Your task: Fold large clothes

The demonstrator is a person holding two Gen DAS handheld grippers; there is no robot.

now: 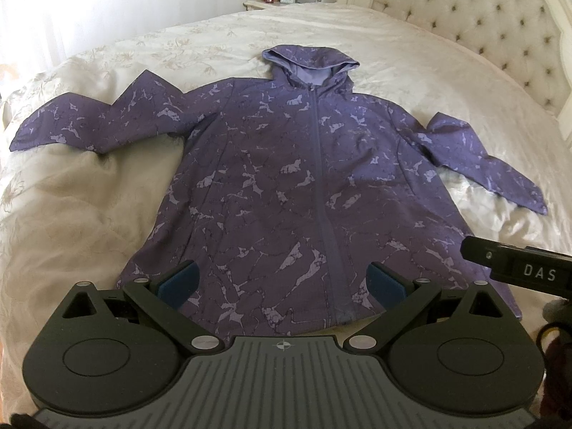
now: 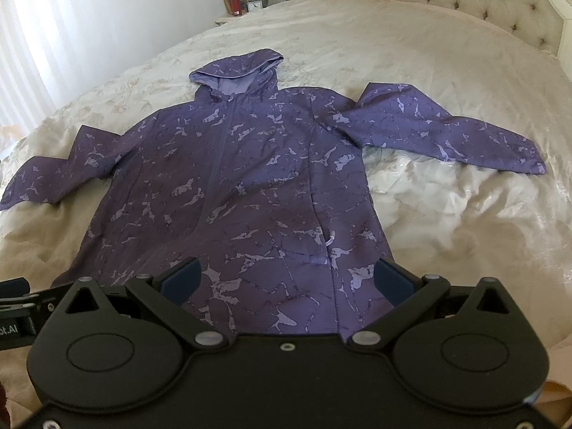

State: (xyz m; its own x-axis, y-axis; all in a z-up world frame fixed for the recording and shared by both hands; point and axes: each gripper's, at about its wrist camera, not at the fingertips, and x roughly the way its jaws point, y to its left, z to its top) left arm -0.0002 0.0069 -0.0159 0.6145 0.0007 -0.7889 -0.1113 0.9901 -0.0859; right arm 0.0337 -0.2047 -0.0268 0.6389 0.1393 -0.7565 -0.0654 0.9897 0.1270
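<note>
A purple hooded jacket [image 1: 286,186] with a pale marbled print lies flat, front up and zipped, on a cream bedspread [image 1: 89,196]. Its hood [image 1: 309,64] points to the far side and both sleeves are spread out sideways. It also shows in the right wrist view [image 2: 243,186]. My left gripper [image 1: 282,282] is open and empty, above the jacket's near hem left of the zip. My right gripper [image 2: 286,279] is open and empty, above the hem's right part. The body of the right gripper shows at the right edge of the left wrist view [image 1: 518,264].
A tufted cream headboard [image 1: 500,18] stands at the right. A nightstand [image 1: 271,1] with a lamp, clock and red item is at the far side. White curtains [image 2: 43,35] hang at the left. Bedspread [image 2: 464,214] lies bare around the jacket.
</note>
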